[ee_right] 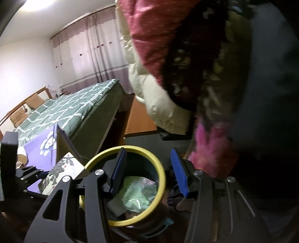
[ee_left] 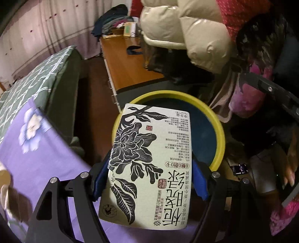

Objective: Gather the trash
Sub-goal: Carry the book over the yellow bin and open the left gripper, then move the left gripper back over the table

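Flat cream tea box point(ee_left: 149, 168) — black flower print, Chinese lettering — between blue-padded jaws.

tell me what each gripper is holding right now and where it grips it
The left gripper holds the flower-printed tea box by its two long side edges, near its lower half. The right gripper is open above the yellow-rimmed bin, holding nothing.

Pretty dim room overall, with heavy fisheye bending and black vignette in the corners of both views. In the right wrist view the only strong light is a blown-out glare on the ceiling point(ee_right: 33, 3), upper left, well above the bed point(ee_right: 78, 104). To the right of the bed the hanging coats point(ee_right: 214, 78) are murky and blurred. In the left wrist view the purple sheet point(ee_left: 33, 134) is smeared, while the tea box point(ee_left: 149, 164) print stays sharp.
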The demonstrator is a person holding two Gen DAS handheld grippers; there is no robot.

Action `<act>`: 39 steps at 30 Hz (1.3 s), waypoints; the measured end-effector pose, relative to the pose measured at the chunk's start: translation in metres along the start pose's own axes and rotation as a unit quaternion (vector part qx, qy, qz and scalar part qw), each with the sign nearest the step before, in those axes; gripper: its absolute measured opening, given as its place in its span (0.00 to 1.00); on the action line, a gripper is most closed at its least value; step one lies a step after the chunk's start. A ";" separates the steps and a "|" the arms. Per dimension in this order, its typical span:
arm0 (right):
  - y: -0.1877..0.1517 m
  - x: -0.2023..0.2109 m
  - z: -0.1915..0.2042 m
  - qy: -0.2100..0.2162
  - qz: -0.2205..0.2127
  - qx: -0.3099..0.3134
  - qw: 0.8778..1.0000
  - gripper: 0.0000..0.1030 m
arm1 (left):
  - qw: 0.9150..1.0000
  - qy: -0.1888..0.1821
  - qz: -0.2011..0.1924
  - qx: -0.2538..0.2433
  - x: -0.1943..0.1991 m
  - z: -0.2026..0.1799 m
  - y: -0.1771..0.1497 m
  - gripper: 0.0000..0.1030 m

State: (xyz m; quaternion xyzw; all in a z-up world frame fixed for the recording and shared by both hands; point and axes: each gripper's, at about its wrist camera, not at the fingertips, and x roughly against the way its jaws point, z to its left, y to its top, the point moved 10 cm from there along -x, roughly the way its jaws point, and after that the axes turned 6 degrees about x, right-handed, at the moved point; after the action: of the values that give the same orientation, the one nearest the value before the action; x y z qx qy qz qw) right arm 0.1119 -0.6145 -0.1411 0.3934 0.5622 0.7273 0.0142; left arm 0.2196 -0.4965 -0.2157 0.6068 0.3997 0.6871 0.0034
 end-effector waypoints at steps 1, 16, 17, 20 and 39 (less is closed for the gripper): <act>0.000 0.001 -0.003 -0.002 0.000 -0.002 1.000 0.46 | 1.000 -0.004 0.003 -0.001 -0.005 -0.005 0.004 0.72; -0.006 -0.011 0.023 0.027 0.015 0.005 0.999 0.49 | 0.995 0.010 -0.070 0.063 0.046 0.042 0.004 0.93; -0.007 -0.014 0.030 0.035 0.019 0.009 0.999 0.49 | 0.994 0.015 -0.078 0.070 0.053 0.050 0.002 0.94; -0.011 -0.022 0.059 0.061 0.030 0.025 0.997 0.49 | 0.987 0.041 -0.112 0.111 0.088 0.092 -0.015 0.95; -0.030 -0.029 0.320 0.222 0.084 0.179 0.955 0.50 | 0.869 0.302 -0.221 0.325 0.261 0.385 -0.212 0.95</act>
State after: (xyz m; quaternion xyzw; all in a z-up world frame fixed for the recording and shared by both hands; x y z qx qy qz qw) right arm 0.3075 -0.3582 -0.1631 0.2642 0.6374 0.6819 -0.2427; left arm 0.3706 -0.0146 -0.1373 0.2330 0.7054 0.6493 -0.1632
